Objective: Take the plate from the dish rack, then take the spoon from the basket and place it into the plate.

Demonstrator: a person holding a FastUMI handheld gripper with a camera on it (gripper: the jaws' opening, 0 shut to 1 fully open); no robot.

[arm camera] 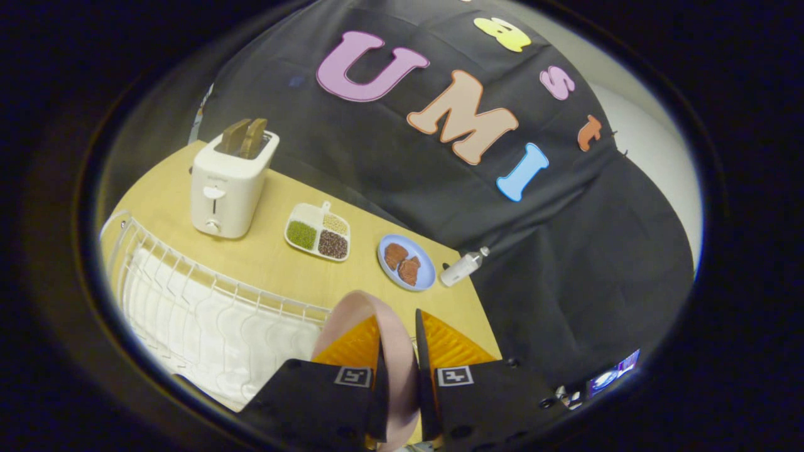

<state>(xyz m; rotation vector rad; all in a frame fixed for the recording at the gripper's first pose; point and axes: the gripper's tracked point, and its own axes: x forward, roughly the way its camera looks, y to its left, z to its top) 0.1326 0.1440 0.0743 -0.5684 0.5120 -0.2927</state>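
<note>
A pale pink plate (383, 326) stands on edge between my two fingers, and my gripper (397, 333) is shut on its rim. The plate hangs above the table, just past the near end of the white wire dish rack (207, 307). The rack lies to the left of the fingers, with a white mat under its wires and its slots bare. The plate's lower part is hidden behind my fingers.
On the wooden table (276, 263) beyond the rack stand a white toaster (227, 182) with two toast slices, a divided tray of beans and grains (318, 231), a blue plate with brown food (406, 262) and a small white bottle (463, 266) lying at the table's edge.
</note>
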